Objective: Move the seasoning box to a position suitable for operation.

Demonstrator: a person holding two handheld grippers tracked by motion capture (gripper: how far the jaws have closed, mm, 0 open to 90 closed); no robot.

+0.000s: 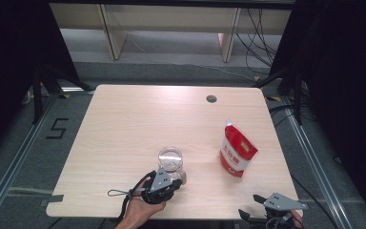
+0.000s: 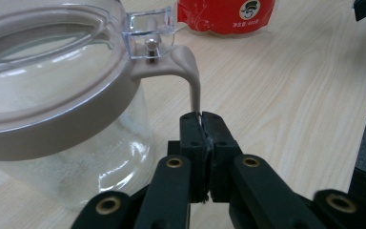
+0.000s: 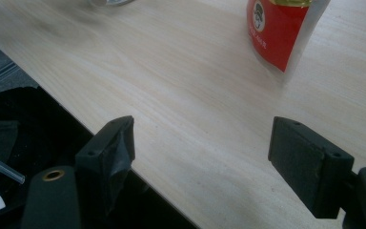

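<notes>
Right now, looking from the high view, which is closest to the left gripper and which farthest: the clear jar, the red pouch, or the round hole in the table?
Counting out from the left gripper:
1. The clear jar, right at the jaws, which are shut on its handle.
2. The red pouch, standing off to the right.
3. The round hole, near the table's far edge.

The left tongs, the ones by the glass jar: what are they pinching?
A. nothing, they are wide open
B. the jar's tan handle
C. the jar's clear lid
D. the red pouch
B: in the left gripper view the left tongs are shut on the lower end of the tan handle of the glass jar.
</notes>
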